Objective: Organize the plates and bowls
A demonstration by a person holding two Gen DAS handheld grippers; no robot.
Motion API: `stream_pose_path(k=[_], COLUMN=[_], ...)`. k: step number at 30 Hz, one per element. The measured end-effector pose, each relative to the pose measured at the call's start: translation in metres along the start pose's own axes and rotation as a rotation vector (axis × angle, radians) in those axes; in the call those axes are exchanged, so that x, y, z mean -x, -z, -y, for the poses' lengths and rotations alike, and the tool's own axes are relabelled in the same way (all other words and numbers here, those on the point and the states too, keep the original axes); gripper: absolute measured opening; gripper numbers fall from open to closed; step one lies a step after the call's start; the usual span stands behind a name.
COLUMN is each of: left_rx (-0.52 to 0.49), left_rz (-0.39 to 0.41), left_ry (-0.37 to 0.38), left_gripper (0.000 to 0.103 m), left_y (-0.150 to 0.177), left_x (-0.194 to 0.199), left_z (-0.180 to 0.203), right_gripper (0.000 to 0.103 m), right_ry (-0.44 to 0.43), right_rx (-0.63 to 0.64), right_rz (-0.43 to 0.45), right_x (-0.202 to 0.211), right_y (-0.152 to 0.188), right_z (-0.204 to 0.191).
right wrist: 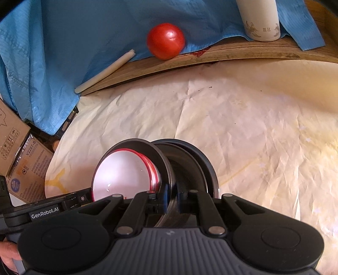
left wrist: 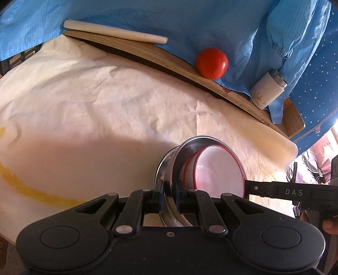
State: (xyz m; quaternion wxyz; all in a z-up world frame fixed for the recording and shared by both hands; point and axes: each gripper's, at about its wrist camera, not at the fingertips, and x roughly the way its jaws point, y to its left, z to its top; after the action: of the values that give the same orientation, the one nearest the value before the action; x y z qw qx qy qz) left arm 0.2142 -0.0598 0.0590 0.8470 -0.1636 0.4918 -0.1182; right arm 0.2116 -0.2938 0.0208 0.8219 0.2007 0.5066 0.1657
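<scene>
The surface, covered in creased white paper, carries a wooden board along its far edge, draped with blue cloth. Near the front, a stack of steel dishes holds a white bowl with a red rim nested inside. The left gripper has its fingers closed tight on the stack's rim on one side; the right gripper has its fingers clamped on the opposite rim. On the board sit a white bottle, a red tomato and a white stick.

Left gripper: we've got it clamped tight, angled down.
Right gripper: ours is clamped too, tilted downward.
</scene>
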Motion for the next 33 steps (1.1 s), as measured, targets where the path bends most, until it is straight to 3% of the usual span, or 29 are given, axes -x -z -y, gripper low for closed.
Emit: stream_pose_path(k=[33], left_rx=[-0.021], left_rz=[-0.025], left_ry=[-0.009], left_gripper=[0.01], left_y=[0.001], left_x=[-0.011], left_z=[0.003], right_gripper=[0.01], right_ry=[-0.002], right_rx=[-0.017], right_rz=[-0.016], right_x=[-0.005], right_y=[-0.001], right_z=[0.01])
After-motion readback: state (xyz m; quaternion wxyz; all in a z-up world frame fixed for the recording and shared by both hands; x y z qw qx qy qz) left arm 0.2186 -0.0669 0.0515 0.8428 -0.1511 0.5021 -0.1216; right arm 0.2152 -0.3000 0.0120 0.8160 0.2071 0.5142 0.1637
